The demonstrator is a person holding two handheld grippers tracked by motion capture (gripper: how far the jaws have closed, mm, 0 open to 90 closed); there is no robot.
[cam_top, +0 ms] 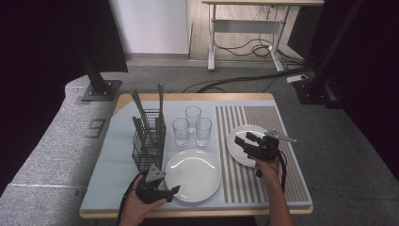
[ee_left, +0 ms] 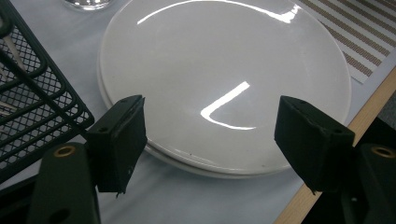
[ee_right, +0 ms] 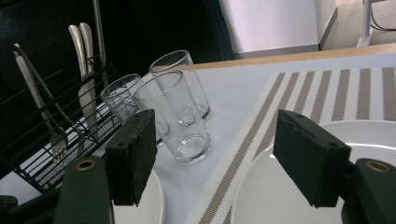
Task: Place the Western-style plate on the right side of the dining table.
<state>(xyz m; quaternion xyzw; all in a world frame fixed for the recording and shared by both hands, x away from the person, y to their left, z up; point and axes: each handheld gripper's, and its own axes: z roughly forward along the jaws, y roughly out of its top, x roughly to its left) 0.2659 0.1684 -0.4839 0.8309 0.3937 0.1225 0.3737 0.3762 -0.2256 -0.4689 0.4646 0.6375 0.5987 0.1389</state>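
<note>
- Right gripper (cam_top: 245, 139): jaws spread wide, nothing between them. It hovers over the near-left part of the small plate (cam_top: 241, 141) on the striped mat (cam_top: 263, 155), aimed at the 3 glasses (cam_top: 191, 125) ahead and to its left.
- Left gripper (cam_top: 173, 190): jaws spread and empty, low beside the near-left rim of the large plate (cam_top: 194, 175), which lies directly ahead of them at the near edge of the counter (cam_top: 109, 179).
- Likely step: reaching for a glass. To do it well, pick the nearest glass (ee_right: 175, 116), bring the jaws level around its middle and close only once both pads flank it; its 2 neighbours stand just beside it and could be knocked.
- The right gripper view shows what the high view flattens: the nearest glass stands ahead between the jaw lines, nearer the left jaw, and overlaps the other 2.
- The left gripper view shows the large plate to be 2 stacked plates (ee_left: 224, 88), a second rim peeping under the first.
- The high view alone relates both grippers to the cutlery basket (cam_top: 148, 141), just beyond the left jaws.
</note>
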